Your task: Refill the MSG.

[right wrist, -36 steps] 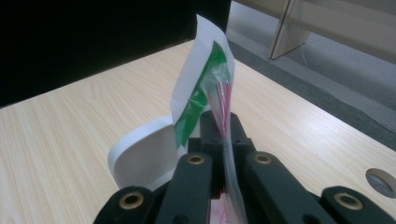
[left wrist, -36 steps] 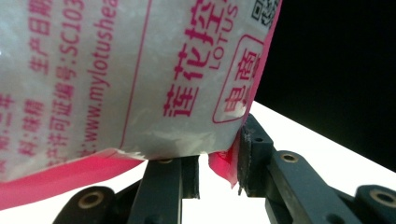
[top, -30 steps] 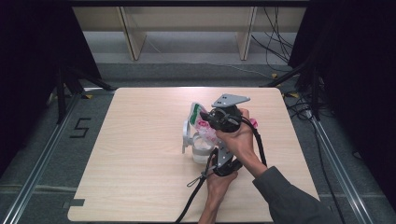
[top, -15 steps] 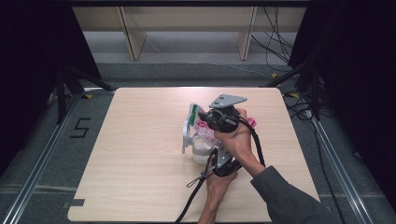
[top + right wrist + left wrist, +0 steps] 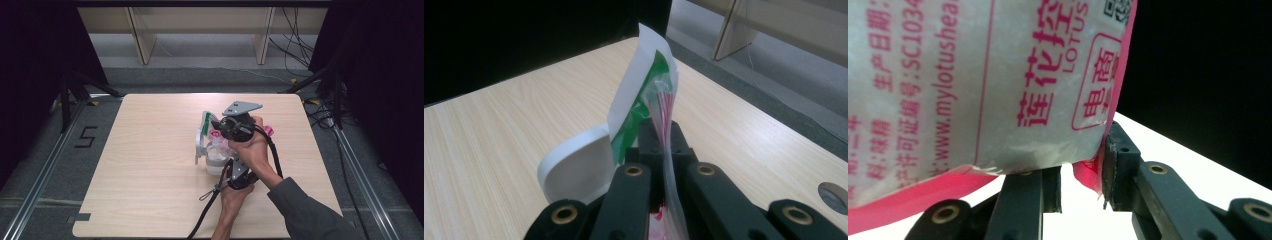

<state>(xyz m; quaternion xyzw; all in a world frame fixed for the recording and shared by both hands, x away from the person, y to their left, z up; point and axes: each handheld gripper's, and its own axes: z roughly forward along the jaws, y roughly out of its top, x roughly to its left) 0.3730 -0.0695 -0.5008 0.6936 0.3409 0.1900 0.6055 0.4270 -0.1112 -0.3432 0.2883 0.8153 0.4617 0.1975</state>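
A white plastic bag [image 5: 998, 75] with pink print and a pink seam is held up over the middle of the table [image 5: 150, 150]. My left gripper [image 5: 1083, 170] has its jaws on either side of the bag's bottom corner, the pink seam folded against one jaw. From above, the left gripper [image 5: 227, 167] sits low in the near hand. My right gripper [image 5: 659, 130] is shut on the bag's thin clear upper edge [image 5: 666, 110]. In the high view the right gripper [image 5: 221, 131] is higher, under its grey plate. A white and green pack [image 5: 639, 85] stands just beyond it.
A white round container [image 5: 215, 162] sits on the table under the bag, next to the white and green pack [image 5: 205, 125]. Cables trail from both grippers toward the near edge. Shelf legs stand on the floor beyond the far edge.
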